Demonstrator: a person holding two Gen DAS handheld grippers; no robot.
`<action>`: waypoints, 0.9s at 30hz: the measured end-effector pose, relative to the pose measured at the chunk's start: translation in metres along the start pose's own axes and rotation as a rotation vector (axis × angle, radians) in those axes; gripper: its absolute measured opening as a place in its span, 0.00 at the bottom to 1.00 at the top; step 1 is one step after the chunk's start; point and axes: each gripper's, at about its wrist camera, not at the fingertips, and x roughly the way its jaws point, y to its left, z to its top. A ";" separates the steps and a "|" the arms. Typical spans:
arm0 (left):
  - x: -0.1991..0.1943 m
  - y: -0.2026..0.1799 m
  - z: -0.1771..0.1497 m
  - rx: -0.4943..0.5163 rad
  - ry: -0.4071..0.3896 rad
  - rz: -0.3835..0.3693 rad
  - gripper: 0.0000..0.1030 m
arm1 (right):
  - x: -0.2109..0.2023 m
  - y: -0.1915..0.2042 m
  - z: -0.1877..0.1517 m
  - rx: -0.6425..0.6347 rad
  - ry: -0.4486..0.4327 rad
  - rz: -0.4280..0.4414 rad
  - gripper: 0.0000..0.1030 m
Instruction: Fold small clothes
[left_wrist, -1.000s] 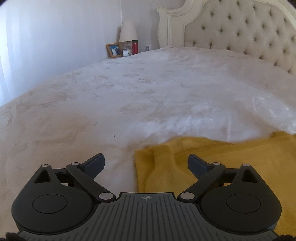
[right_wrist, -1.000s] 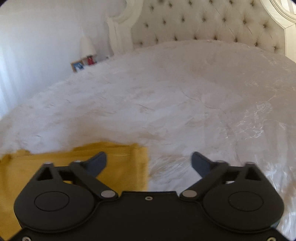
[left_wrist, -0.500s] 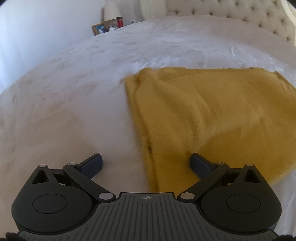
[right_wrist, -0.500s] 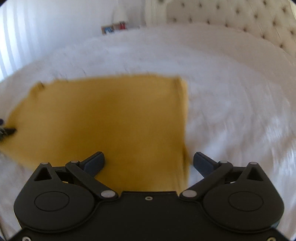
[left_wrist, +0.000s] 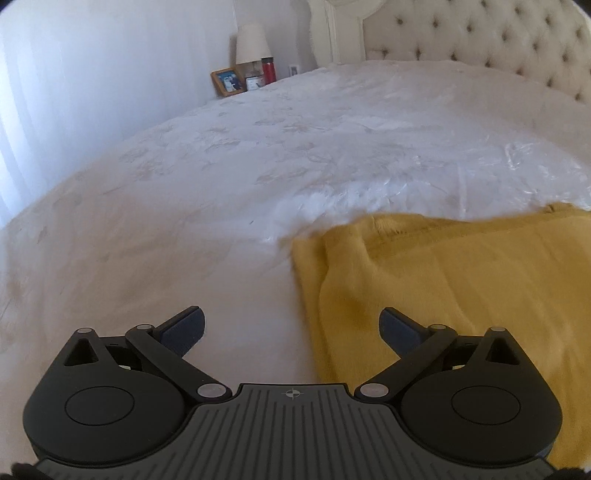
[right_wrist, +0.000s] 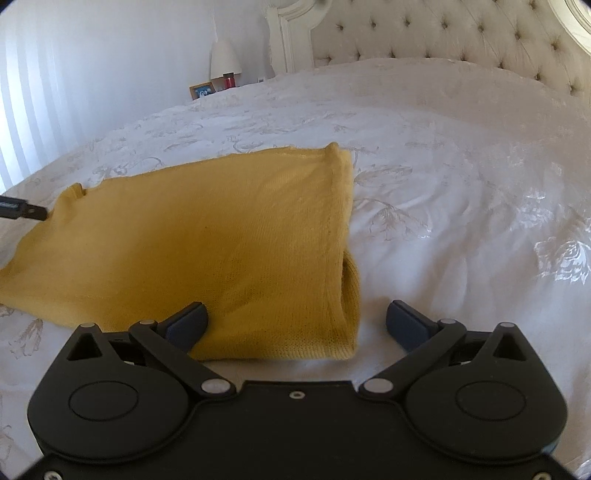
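A mustard-yellow knitted garment (right_wrist: 207, 240) lies folded flat on the white bedspread (right_wrist: 461, 177). My right gripper (right_wrist: 297, 321) is open, low over the garment's near right corner, its jaws straddling the folded right edge. In the left wrist view the same garment (left_wrist: 461, 280) fills the lower right. My left gripper (left_wrist: 291, 328) is open at the garment's left edge, its right finger over the cloth and its left finger over bare bedspread (left_wrist: 184, 229). The tip of the left gripper (right_wrist: 22, 211) shows at the far left of the right wrist view, beside the garment's left corner.
A tufted cream headboard (right_wrist: 461, 33) closes the far end of the bed. A nightstand at the far left carries a lamp (left_wrist: 252, 44), a red bottle (left_wrist: 269, 70) and a framed photo (left_wrist: 227, 81). White curtains (left_wrist: 55, 92) hang along the left side.
Both grippers have dropped back low toward the bed after a higher, tilted-down look half a second ago. The garment lies in the same place and both grippers stayed open.
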 end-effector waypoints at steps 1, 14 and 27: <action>0.007 -0.003 0.003 0.008 0.007 0.001 1.00 | 0.000 0.000 0.000 0.000 -0.001 0.000 1.00; 0.047 -0.001 0.017 0.130 0.034 0.245 1.00 | -0.001 -0.001 -0.003 0.012 -0.010 0.001 1.00; -0.025 -0.001 0.004 -0.077 -0.036 -0.004 1.00 | -0.001 -0.002 -0.002 0.019 -0.012 0.006 1.00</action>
